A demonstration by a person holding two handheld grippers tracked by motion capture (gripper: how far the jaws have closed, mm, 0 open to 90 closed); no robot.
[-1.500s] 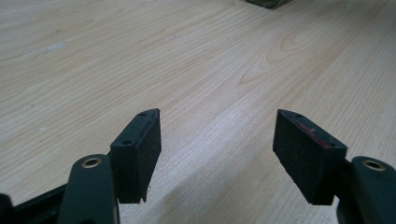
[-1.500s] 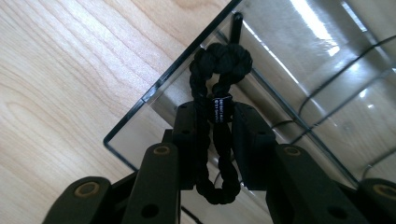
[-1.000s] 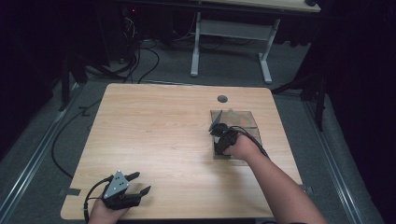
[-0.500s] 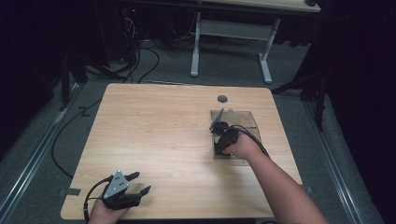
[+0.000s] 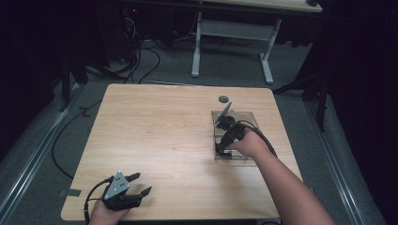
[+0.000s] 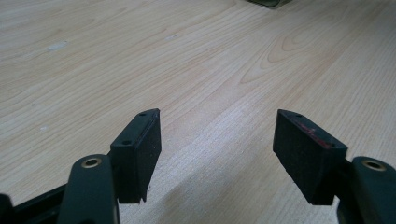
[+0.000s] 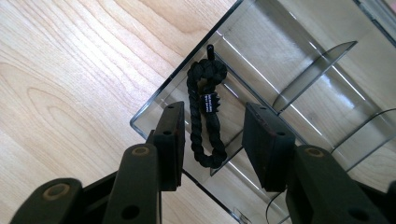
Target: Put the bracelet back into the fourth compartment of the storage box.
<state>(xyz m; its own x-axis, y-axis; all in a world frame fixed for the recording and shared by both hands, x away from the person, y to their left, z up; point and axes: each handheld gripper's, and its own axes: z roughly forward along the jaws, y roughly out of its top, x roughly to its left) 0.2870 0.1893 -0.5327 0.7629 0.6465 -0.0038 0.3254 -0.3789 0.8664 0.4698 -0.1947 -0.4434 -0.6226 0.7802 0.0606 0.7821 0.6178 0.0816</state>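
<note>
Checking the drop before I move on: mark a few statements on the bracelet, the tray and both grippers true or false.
1. The black braided bracelet lies in the clear divided tray. True.
2. The right gripper is clamped on the bracelet. False: its jaws have just been opening and stand apart above it.
3. The left gripper holds a lid. False: it is open, nothing between its jaws.
4. The tray sits on the wooden table. True.

I see black braided bracelet [image 7: 205, 116] lying flat in end compartment of clear tray [image 7: 303, 60], against tray's corner wall. Rope doubled into long narrow loop, small tag with white print at mid-length, short stub at far end. Tray transparent, with thin dividers, sits on right part of table, one panel tilted up at far end.
</note>
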